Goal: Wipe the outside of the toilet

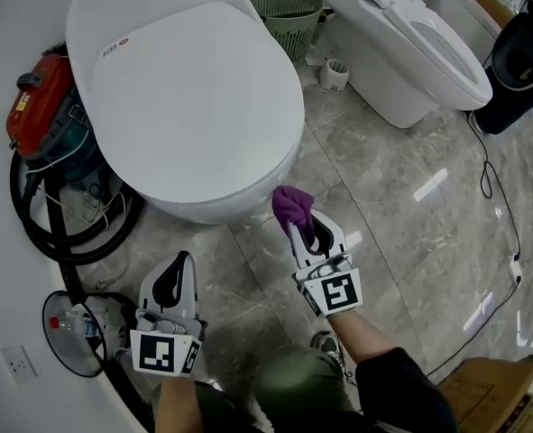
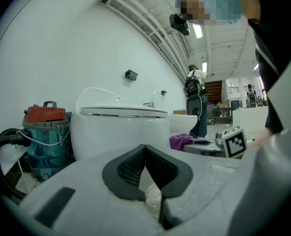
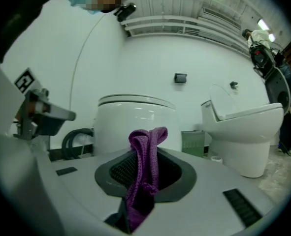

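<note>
The white toilet [image 1: 194,106] with its lid down fills the upper left of the head view; its bowl also shows in the left gripper view [image 2: 120,129] and the right gripper view [image 3: 135,119]. My right gripper [image 1: 299,226] is shut on a purple cloth [image 1: 291,204], held just off the bowl's front right side; whether it touches is unclear. The cloth [image 3: 145,154] hangs folded between the right gripper's [image 3: 144,181] pads. My left gripper [image 1: 183,260] stays low in front of the bowl, jaws together and holding nothing [image 2: 145,149].
A red and teal vacuum [image 1: 45,106] with a black hose [image 1: 68,237] stands left of the toilet. A second toilet [image 1: 419,52] with its lid up, a green basket [image 1: 289,12], a black bin [image 1: 523,57] and a floor cable [image 1: 496,197] lie to the right.
</note>
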The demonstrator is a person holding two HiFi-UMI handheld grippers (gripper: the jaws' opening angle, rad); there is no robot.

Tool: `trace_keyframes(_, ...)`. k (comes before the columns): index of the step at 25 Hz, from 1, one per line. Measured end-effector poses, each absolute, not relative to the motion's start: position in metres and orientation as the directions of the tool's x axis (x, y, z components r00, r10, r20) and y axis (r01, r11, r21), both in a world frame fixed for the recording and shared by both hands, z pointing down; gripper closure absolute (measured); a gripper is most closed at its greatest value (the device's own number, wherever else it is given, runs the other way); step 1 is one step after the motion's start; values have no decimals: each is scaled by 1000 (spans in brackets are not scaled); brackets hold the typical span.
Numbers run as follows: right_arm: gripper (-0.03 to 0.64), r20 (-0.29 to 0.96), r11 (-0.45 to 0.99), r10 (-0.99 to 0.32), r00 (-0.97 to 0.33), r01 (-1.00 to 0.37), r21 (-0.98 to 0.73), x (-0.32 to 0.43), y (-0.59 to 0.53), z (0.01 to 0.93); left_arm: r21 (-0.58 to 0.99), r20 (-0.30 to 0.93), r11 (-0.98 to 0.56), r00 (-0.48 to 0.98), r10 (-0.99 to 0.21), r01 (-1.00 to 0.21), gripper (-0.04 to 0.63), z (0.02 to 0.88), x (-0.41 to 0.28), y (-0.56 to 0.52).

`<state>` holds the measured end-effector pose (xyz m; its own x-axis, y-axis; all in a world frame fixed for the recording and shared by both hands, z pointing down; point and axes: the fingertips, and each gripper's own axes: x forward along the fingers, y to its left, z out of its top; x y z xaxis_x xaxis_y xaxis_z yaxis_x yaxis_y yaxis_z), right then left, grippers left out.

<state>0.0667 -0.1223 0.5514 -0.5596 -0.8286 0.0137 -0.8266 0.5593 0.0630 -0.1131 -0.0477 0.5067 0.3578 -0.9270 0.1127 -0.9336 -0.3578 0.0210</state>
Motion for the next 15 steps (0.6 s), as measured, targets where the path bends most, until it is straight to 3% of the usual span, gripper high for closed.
trace_keyframes(6,535,85,780,-625,-776,-618,98,-29,-56,583,15,113,-363,362,-925,-932,594,505,-114,-43)
trace_keyframes(11,535,53,822,-569,-821,-565,78,-93,-66,590,11,100,-355,354,-930,-935,594,499,-115,-41)
trace_keyframes(15,535,52,794,-607,-793,-602,88,-99,-88,593,12,103,-357,357,-929,-934,594,500,-112,-40)
